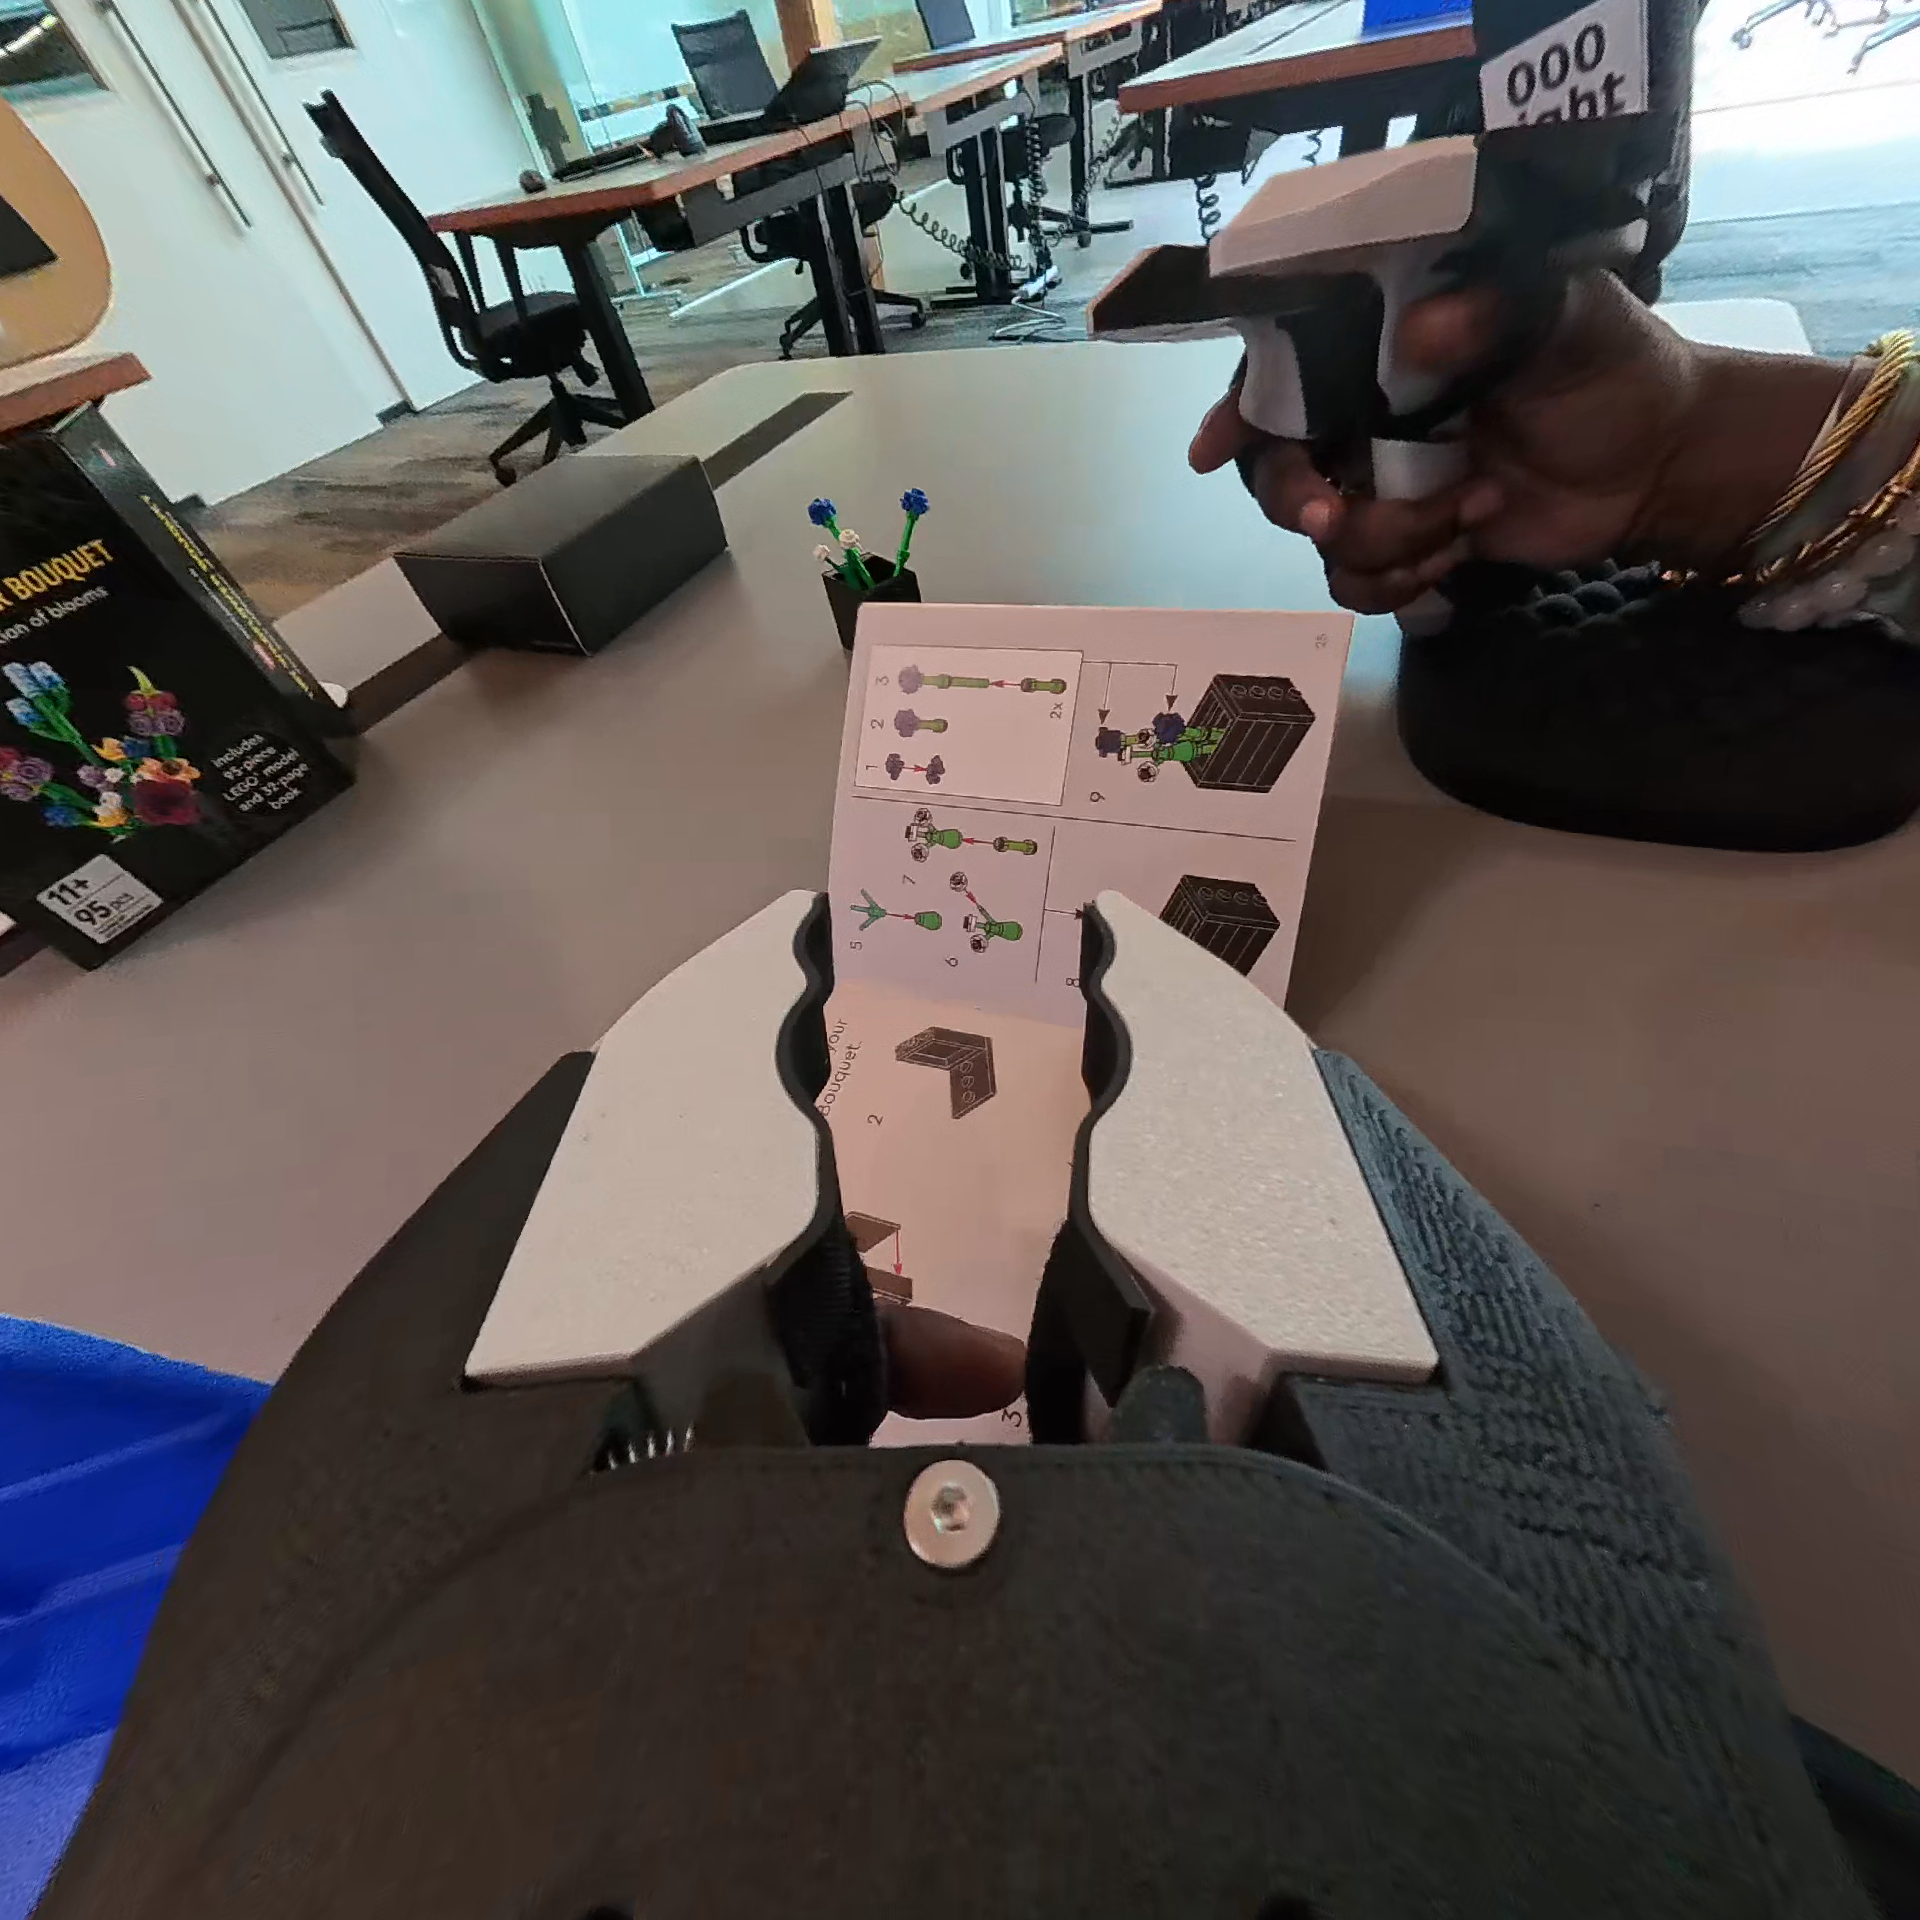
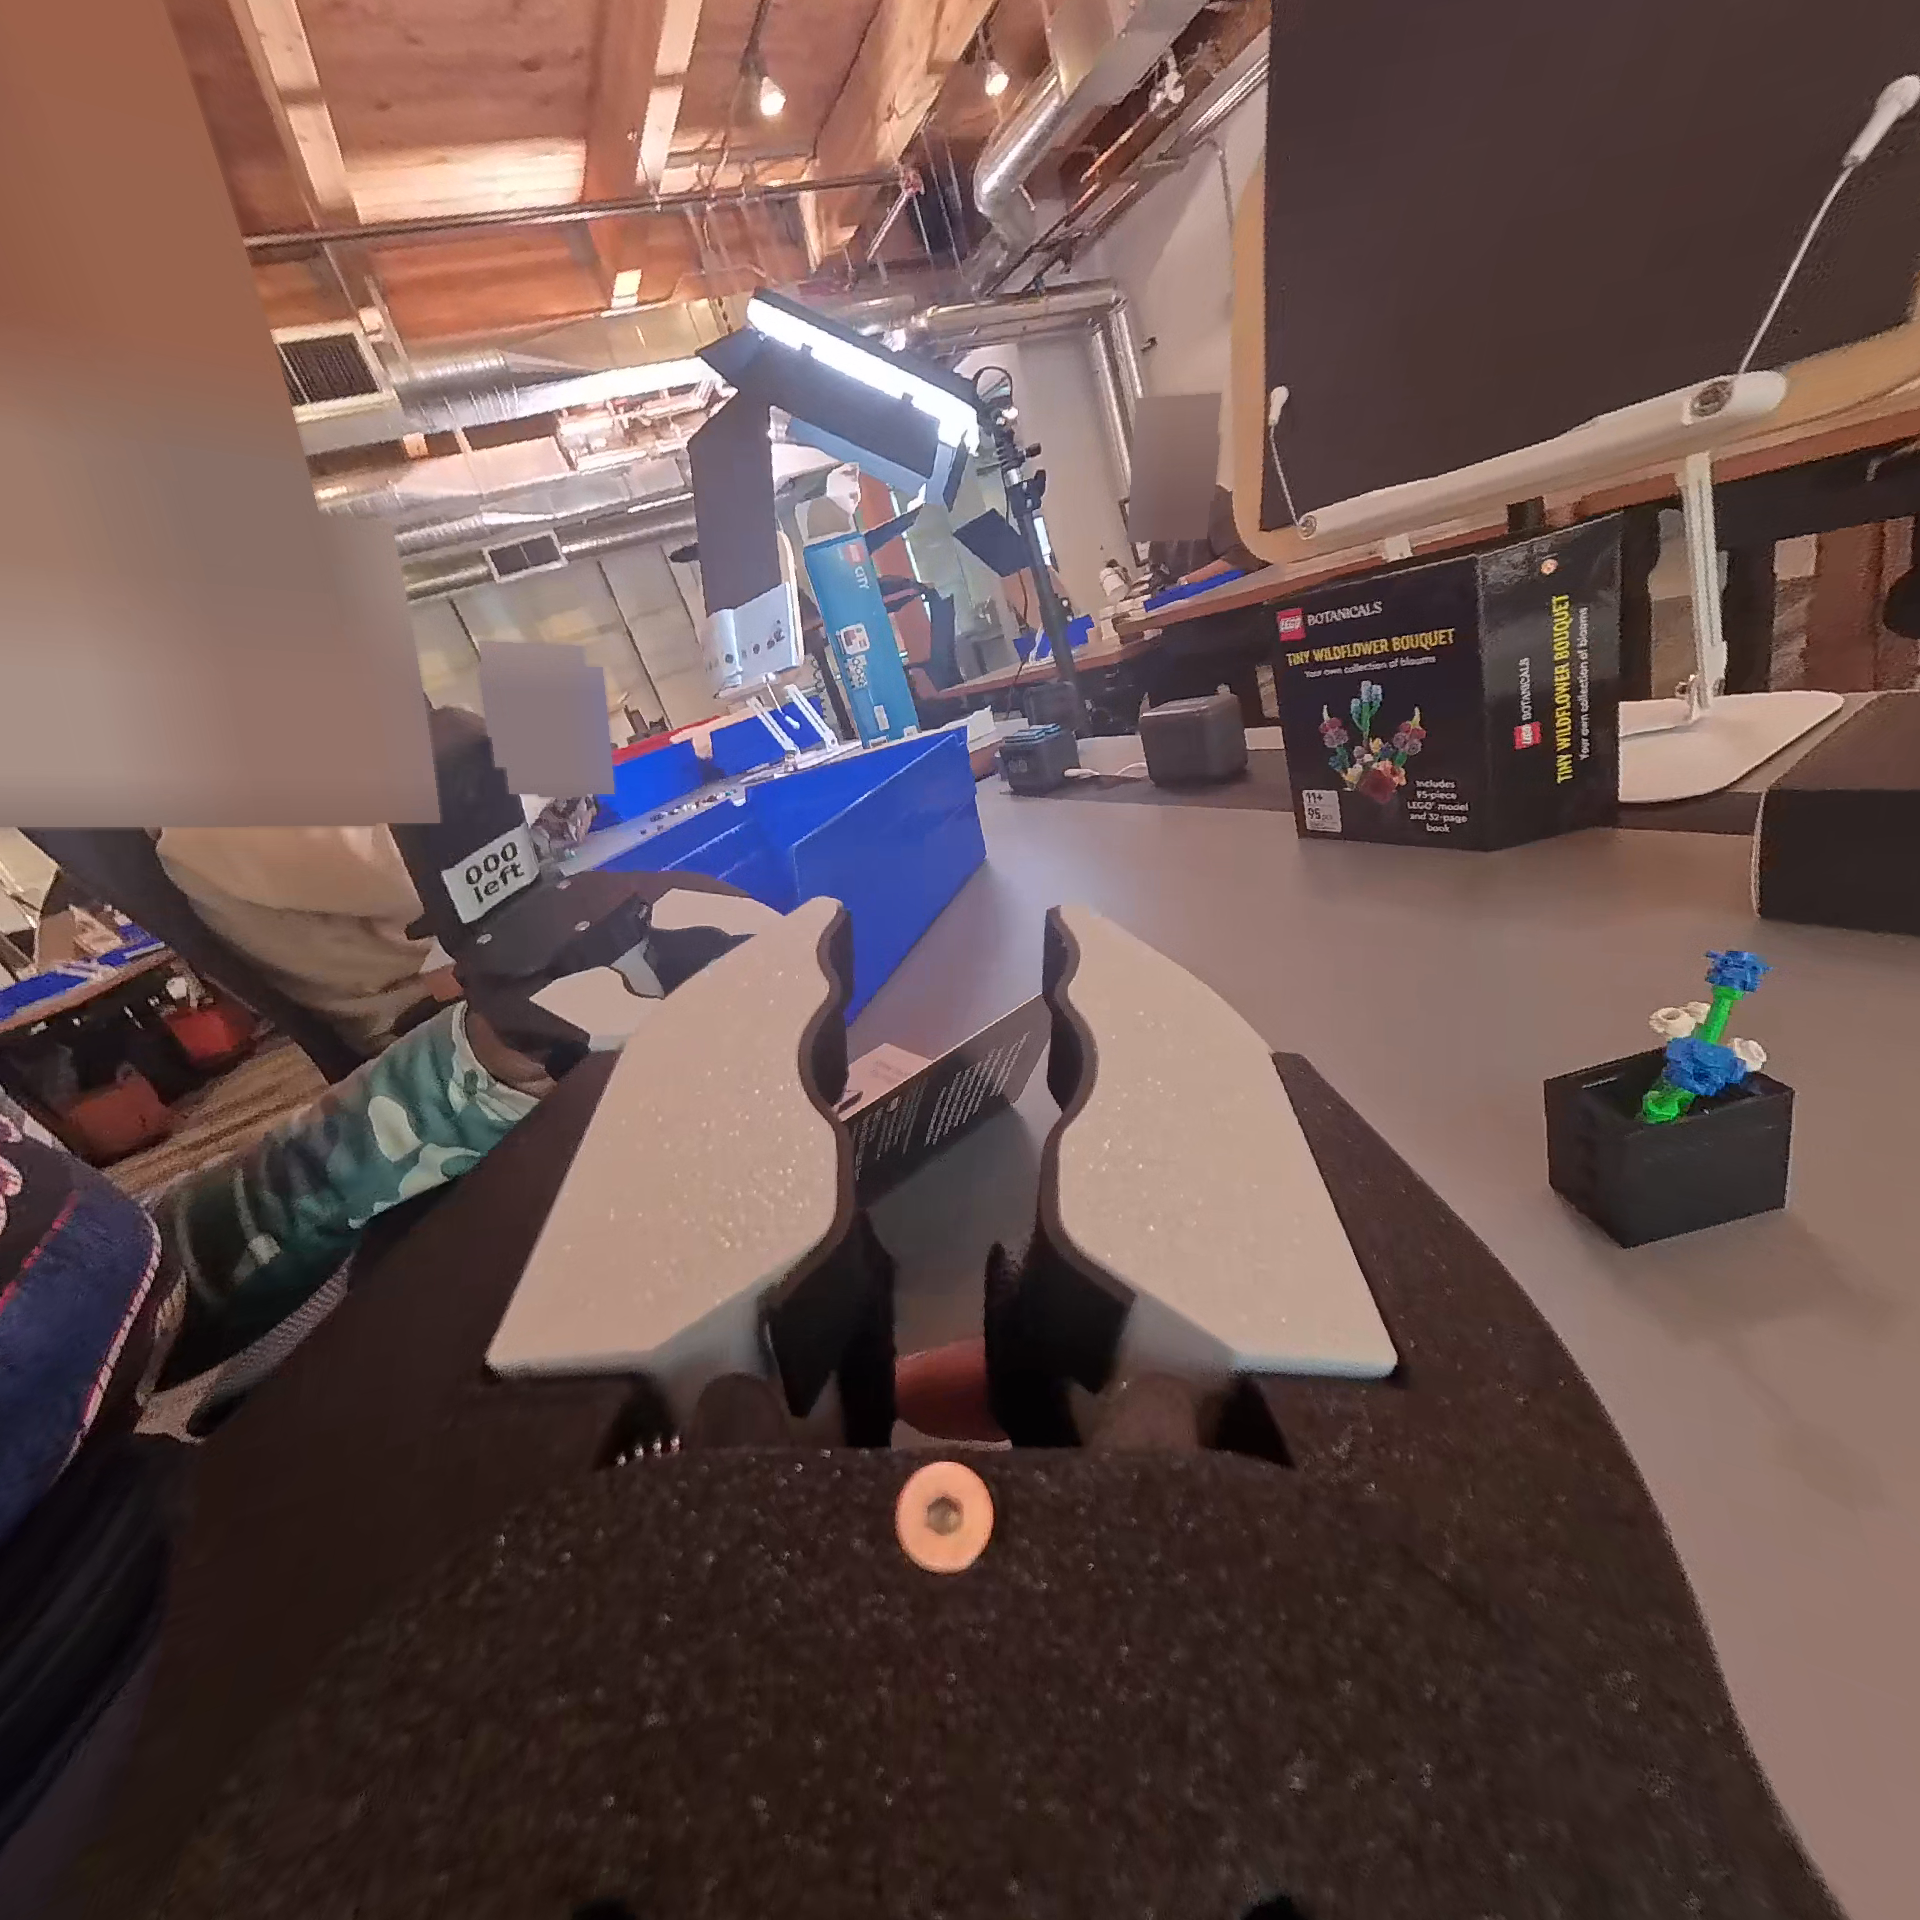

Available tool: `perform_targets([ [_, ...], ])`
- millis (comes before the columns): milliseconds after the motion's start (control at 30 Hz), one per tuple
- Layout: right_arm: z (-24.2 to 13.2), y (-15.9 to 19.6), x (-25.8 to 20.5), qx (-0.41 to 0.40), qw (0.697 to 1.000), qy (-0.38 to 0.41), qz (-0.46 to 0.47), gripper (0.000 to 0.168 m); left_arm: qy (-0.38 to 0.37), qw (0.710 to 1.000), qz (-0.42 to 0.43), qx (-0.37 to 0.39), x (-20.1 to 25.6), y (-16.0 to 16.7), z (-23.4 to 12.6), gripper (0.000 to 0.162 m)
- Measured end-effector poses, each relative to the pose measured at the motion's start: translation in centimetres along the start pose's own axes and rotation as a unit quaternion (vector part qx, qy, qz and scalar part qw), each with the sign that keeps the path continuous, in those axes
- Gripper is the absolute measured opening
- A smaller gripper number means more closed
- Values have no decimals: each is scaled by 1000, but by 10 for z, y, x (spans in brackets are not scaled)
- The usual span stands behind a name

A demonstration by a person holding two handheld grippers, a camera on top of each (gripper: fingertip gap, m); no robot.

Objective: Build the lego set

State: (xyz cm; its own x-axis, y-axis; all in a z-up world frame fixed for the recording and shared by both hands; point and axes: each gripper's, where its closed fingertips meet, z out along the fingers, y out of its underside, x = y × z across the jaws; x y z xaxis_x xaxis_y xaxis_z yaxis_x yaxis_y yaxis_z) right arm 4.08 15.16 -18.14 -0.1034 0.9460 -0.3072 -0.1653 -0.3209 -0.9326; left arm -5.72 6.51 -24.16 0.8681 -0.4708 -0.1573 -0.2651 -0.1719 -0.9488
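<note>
A small black Lego pot (image 1: 871, 597) with blue and white flowers on green stems stands on the grey table (image 1: 1558, 1039); it also shows in the right wrist view (image 2: 1668, 1153). An open instruction booklet (image 1: 1081, 790) is propped up in front of my left gripper (image 1: 956, 930). The left gripper's jaws stand apart over the page, and a thumb (image 1: 951, 1371) presses the page below them. My right gripper (image 2: 945, 925) is open and empty; it hovers at the upper right of the left wrist view (image 1: 1247, 281), right of the pot. The booklet's dark cover (image 2: 935, 1101) lies beyond its fingers.
The black Lego set box (image 1: 156, 727) stands at the left, also seen in the right wrist view (image 2: 1455, 707). A plain black box (image 1: 566, 551) lies behind it. A blue bin (image 2: 862, 831) sits at the table edge. A monitor on a white stand (image 2: 1558, 260) is beyond the box. One gripper's finger ends stand about 15 cm off the other's.
</note>
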Motion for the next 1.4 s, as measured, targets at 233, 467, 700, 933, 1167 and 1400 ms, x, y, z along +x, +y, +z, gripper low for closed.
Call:
perform_targets([
  [233,-5,-6,6,27,999,2,26,37,16,1000,12,-18,5,6,2,45],
  [467,-5,-7,9,33,998,1,47,39,28,998,42,-46,13,14,6,46],
  [700,-8,-9,15,45,996,7,71,40,21,998,41,-44,11,13,6,45],
  [933,-10,-13,16,58,996,15,65,40,18,999,36,-30,9,5,0,46],
  [1167,-13,-15,17,68,995,18,70,41,93,992,65,-58,-4,-24,-70,45],
  [1400,-13,-15,16,68,996,18,64,42,-46,967,55,-244,-132,15,-165,50],
])
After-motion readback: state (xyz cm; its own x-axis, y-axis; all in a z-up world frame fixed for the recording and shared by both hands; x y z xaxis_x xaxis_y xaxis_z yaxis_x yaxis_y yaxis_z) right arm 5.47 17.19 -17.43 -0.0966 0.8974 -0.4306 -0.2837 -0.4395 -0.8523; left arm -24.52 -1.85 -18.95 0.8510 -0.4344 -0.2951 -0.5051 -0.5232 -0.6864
